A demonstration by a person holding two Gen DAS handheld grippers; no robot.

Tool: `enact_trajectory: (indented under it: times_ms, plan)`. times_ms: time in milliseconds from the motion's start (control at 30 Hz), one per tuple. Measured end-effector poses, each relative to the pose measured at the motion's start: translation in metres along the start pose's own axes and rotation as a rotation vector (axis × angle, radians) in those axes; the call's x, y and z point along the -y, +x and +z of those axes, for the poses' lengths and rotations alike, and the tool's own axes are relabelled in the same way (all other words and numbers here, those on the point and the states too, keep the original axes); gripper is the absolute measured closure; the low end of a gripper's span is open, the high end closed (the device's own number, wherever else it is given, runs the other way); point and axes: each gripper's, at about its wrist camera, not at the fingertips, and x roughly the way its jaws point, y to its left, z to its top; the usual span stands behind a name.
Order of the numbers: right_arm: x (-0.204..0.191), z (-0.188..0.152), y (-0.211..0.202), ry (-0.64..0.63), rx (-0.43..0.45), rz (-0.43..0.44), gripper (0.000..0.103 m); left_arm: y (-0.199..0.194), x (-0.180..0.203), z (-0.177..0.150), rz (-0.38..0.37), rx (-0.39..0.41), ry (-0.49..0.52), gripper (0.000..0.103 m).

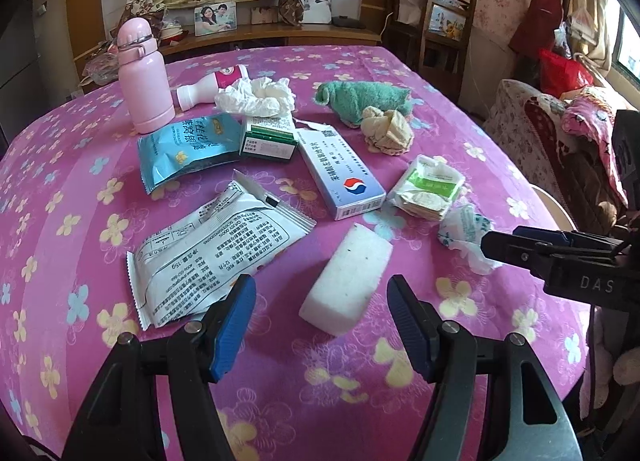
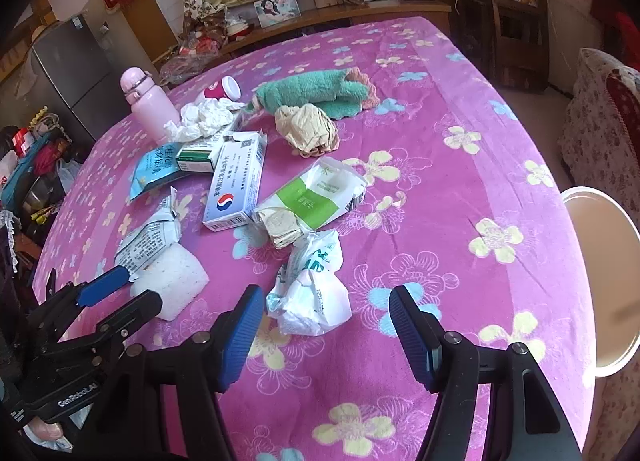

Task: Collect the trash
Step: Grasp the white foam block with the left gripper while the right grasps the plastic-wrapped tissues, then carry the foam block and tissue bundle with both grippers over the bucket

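Observation:
Trash is scattered over a pink flowered tablecloth (image 1: 400, 361). A white foam block (image 1: 348, 277) lies just ahead of my left gripper (image 1: 320, 301), whose blue pads stand open on either side of the block's near end without touching it. To its left is a white printed wrapper (image 1: 212, 249). My right gripper (image 2: 328, 301) is open over a crumpled white plastic bag (image 2: 312, 293), with a gap on both sides. Further back lie a blue-white medicine box (image 2: 236, 189), a green-white packet (image 2: 316, 193), a blue packet (image 1: 180, 149), white tissue (image 1: 256, 97) and a beige paper wad (image 1: 386, 131).
A pink flask (image 1: 144, 81) stands at the back left, with a small white bottle (image 1: 212, 87) lying beside it. A green towel (image 1: 360, 99) lies at the back. A white round bin (image 2: 600, 281) sits past the table's right edge. Chairs and a padded seat stand beyond.

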Motion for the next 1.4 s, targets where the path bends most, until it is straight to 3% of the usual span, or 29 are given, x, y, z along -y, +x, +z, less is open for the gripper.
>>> enact_trajectory:
  times_ms: [367,433,467,500,567,600,900,1400]
  plan:
    - [-0.006,0.006,0.027,-0.011,-0.033,-0.004,0.034,0.016,0.007,0.005,0.014,-0.005,0.038,0.034]
    - [-0.007,0.007,0.027,-0.022,-0.03,-0.018,0.034,0.017,0.007,0.005,0.002,-0.006,0.036,0.039]
    - [-0.007,0.007,0.028,-0.028,-0.03,-0.02,0.035,0.017,0.007,0.005,-0.005,-0.01,0.036,0.05]
    - [-0.007,0.006,0.027,-0.038,-0.024,-0.026,0.046,0.017,0.007,0.005,-0.01,-0.015,0.037,0.062]
    - [-0.006,0.004,0.026,-0.057,-0.021,-0.038,0.064,0.017,0.008,0.004,-0.034,-0.024,0.031,0.066]
    - [-0.004,0.004,0.024,-0.053,-0.023,-0.024,0.065,0.016,0.008,0.004,-0.036,-0.023,0.028,0.07]
    - [0.011,-0.005,-0.021,-0.041,0.047,0.024,0.069,-0.014,0.033,0.014,-0.099,0.032,0.042,0.071]
    - [0.085,-0.018,-0.092,0.052,0.149,-0.057,0.069,-0.023,0.126,0.038,-0.186,0.054,0.129,0.072]
